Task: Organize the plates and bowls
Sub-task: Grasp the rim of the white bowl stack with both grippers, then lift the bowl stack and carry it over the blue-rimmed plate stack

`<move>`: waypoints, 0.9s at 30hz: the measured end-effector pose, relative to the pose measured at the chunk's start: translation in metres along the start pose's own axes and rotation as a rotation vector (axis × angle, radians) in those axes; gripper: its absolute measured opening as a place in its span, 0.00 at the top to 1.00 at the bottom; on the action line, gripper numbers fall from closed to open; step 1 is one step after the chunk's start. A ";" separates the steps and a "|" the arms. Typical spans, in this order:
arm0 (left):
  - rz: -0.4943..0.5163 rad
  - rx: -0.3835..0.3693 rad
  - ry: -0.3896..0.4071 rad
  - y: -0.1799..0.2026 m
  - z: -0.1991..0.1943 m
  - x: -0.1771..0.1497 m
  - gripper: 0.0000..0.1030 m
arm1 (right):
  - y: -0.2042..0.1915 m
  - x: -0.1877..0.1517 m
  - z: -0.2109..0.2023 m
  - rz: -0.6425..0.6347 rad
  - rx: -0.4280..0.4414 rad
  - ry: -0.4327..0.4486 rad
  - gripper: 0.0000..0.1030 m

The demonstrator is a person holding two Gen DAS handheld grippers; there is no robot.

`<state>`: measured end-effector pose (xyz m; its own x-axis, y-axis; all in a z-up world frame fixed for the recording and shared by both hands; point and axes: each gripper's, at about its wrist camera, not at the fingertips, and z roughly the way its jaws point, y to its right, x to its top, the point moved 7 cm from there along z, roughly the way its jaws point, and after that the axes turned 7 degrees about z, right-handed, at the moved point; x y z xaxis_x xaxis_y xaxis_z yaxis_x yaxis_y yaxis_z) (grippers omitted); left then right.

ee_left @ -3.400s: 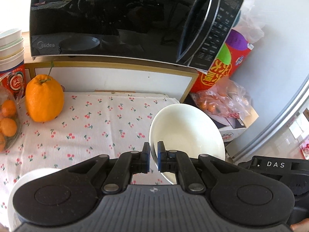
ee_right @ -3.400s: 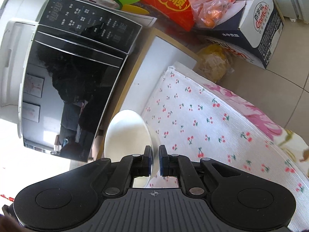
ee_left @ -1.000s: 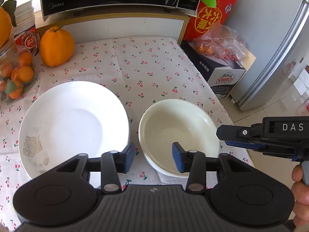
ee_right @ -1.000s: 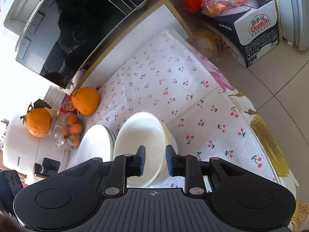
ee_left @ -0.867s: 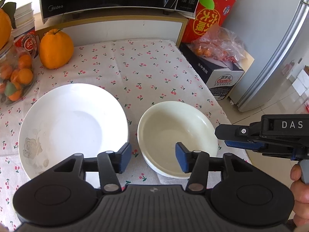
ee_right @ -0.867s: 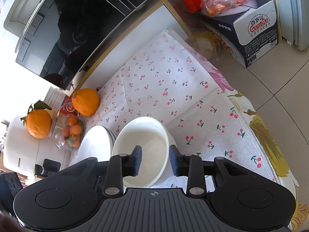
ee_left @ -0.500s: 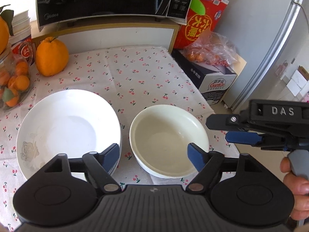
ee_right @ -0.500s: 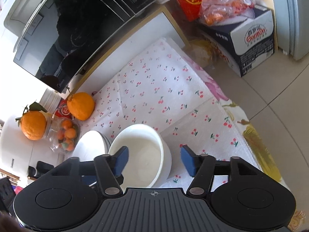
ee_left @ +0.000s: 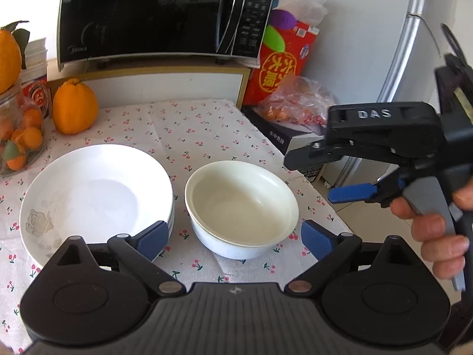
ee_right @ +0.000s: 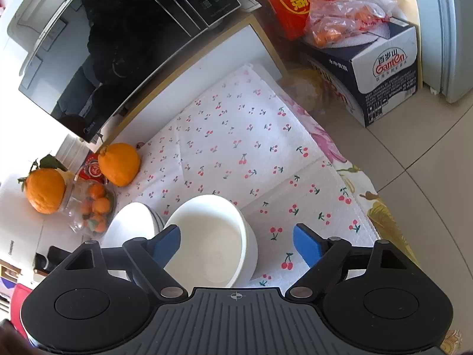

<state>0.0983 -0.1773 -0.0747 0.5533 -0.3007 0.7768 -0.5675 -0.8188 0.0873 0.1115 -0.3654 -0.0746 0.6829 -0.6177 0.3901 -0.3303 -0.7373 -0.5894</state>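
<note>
A stack of cream bowls [ee_left: 241, 207] stands on the cherry-print cloth [ee_left: 192, 130], right of a stack of white plates [ee_left: 94, 195]. My left gripper [ee_left: 233, 241] is open and empty, raised just in front of the bowls. My right gripper [ee_right: 236, 242] is open and empty, above and to the right of the bowls [ee_right: 210, 236]; it also shows in the left wrist view [ee_left: 351, 192], held by a hand. The plates [ee_right: 130, 224] lie left of the bowls in the right wrist view.
A black microwave [ee_left: 159, 14] sits on a shelf at the back. A large orange [ee_left: 74, 110] and a jar of small oranges [ee_left: 17, 139] stand at the left. A cardboard box [ee_right: 378, 68], a red package [ee_left: 280, 68] and a fridge [ee_left: 414, 59] are off the table's right edge.
Both grippers let go of their dishes, opened wide and pulled back. The bowls now rest stacked beside the plates on the cloth.
</note>
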 end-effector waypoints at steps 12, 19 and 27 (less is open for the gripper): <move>-0.007 -0.116 0.045 0.011 0.017 -0.016 0.16 | 0.002 -0.002 0.019 0.021 0.024 -0.029 0.17; 0.015 -0.093 0.045 0.008 0.032 -0.022 0.17 | -0.002 -0.003 0.035 0.026 0.025 -0.051 0.17; 0.099 -0.048 0.062 0.012 0.040 -0.022 0.16 | -0.005 -0.006 0.050 -0.015 -0.015 -0.052 0.45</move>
<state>0.1033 -0.2002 -0.1153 0.4552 -0.3463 0.8203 -0.6464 -0.7621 0.0370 0.1415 -0.3449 -0.1092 0.7204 -0.5921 0.3612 -0.3295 -0.7504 -0.5730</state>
